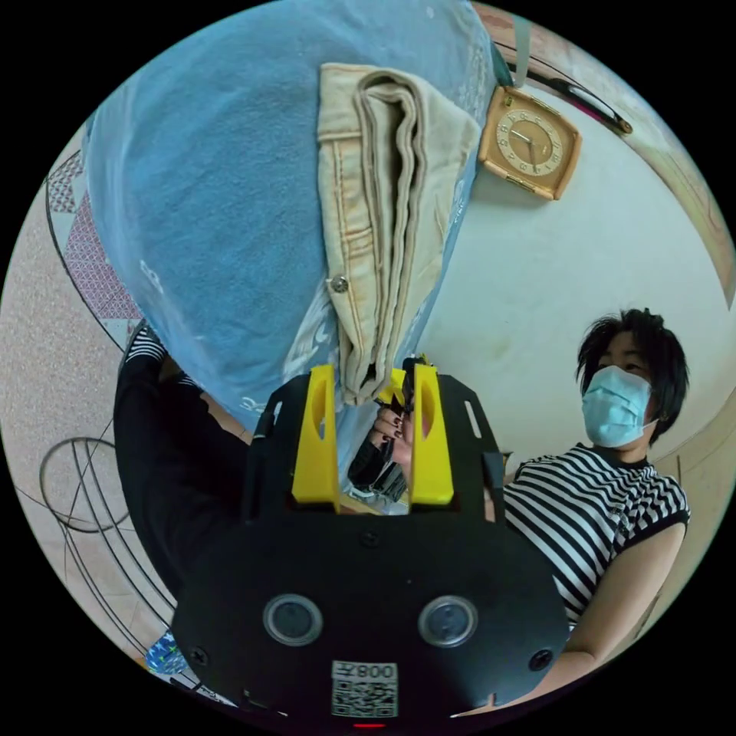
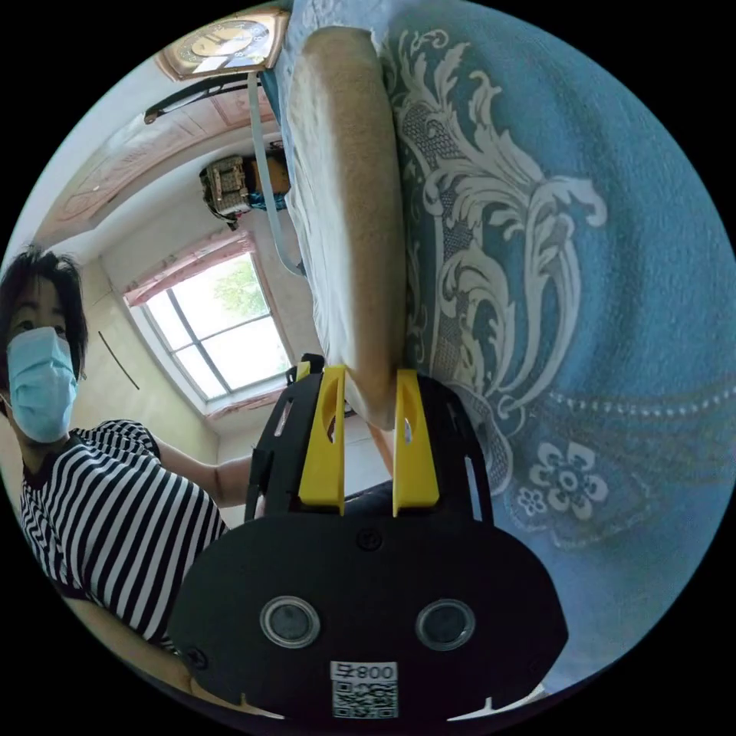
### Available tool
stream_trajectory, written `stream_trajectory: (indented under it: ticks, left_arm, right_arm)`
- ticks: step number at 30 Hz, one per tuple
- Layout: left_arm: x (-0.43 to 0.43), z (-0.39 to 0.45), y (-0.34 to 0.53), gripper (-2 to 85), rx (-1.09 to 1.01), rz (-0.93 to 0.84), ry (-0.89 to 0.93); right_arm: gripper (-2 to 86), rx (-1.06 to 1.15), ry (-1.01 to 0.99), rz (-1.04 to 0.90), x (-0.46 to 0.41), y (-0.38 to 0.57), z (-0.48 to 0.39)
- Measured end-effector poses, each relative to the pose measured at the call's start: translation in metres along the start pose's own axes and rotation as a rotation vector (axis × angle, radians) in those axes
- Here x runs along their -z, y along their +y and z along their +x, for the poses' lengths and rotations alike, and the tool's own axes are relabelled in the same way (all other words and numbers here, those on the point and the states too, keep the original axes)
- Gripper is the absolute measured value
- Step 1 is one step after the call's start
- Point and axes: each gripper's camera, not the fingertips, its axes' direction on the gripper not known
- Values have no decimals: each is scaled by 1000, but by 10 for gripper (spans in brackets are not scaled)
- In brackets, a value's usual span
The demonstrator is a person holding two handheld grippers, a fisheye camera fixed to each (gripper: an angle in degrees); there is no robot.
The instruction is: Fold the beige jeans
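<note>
The beige jeans (image 1: 383,192) lie folded into a thick stack on a blue blanket (image 1: 215,192), with the waistband and a metal button showing. My left gripper (image 1: 374,372) stands open around the stack's near end; the cloth touches one jaw and a gap shows at the other. Through that gap I see a hand (image 1: 391,433) holding the other gripper. In the right gripper view the jeans (image 2: 345,192) run away as a rounded beige roll. My right gripper (image 2: 369,376) is shut on their near end, and the cloth spans the gap between the jaws.
The blue blanket (image 2: 575,268) has a white floral pattern. A person in a striped top (image 1: 598,491) stands close by. A square clock (image 1: 529,142) hangs on the white wall. A bright window (image 2: 215,330) lies behind the person (image 2: 100,498).
</note>
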Motion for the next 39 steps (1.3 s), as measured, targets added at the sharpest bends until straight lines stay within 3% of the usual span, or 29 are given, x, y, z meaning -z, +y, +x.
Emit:
stream_trajectory:
  ticks: [7,13,17,20,23,28,36,39]
  left_arm:
    - [-40,29,10,171,5,30,97]
    - [-64,68,22,196,5,245,239]
    - [-87,96,27,195,21,379,312]
    - [-105,124,26,172,26,412,260]
    - [-130,151,33,93,85,425,200]
    - [-182,241,55,76,57,368,77]
    - [-316,449,84,74,-121,46,-174]
    - [-382,510,98,74,-142,-54,-179]
  right_arm:
    - [31,22,-161,-1,32,26,34]
    - [19,90,-273,43,62,46,33]
    - [15,95,-230,34,80,64,49]
    - [14,77,-241,38,93,84,73]
    - [13,53,-230,47,105,108,96]
    - [11,48,-264,106,140,159,118]
    - [7,86,-273,244,210,285,125]
    - [8,85,-285,342,235,350,138]
